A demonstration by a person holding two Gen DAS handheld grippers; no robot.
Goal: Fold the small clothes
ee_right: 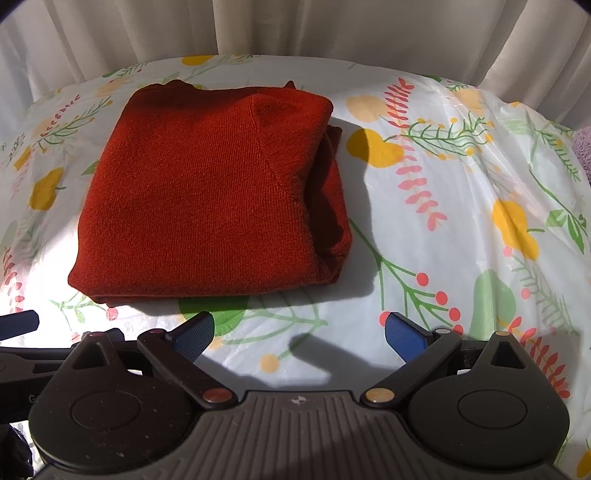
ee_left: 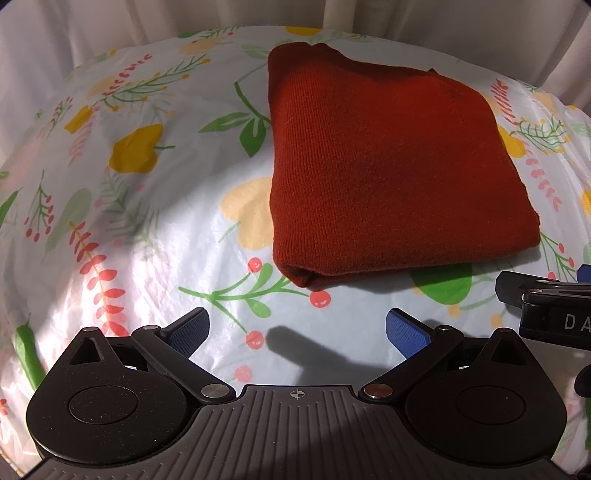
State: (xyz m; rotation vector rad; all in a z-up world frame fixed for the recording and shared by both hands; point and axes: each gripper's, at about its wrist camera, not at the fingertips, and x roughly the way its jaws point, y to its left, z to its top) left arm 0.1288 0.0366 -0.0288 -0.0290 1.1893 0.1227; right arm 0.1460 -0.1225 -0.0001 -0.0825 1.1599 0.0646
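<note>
A rust-red knit garment point(ee_left: 388, 173) lies folded into a thick rectangle on the floral tablecloth point(ee_left: 147, 221); in the right wrist view the same garment point(ee_right: 207, 199) lies ahead and to the left. My left gripper point(ee_left: 297, 326) is open, held just short of the garment's near edge, with nothing between its blue pads point(ee_left: 190, 330). My right gripper point(ee_right: 299, 330) is also open and empty, near the garment's front right corner. The right gripper's body point(ee_left: 546, 299) shows at the right edge of the left wrist view.
The tablecloth point(ee_right: 461, 221) is glossy plastic with flower and leaf prints, wrinkled on the right. White curtains point(ee_right: 295, 29) hang behind the table's far edge. A purple fuzzy item point(ee_right: 583, 147) peeks in at the far right. Bare cloth lies left and right of the garment.
</note>
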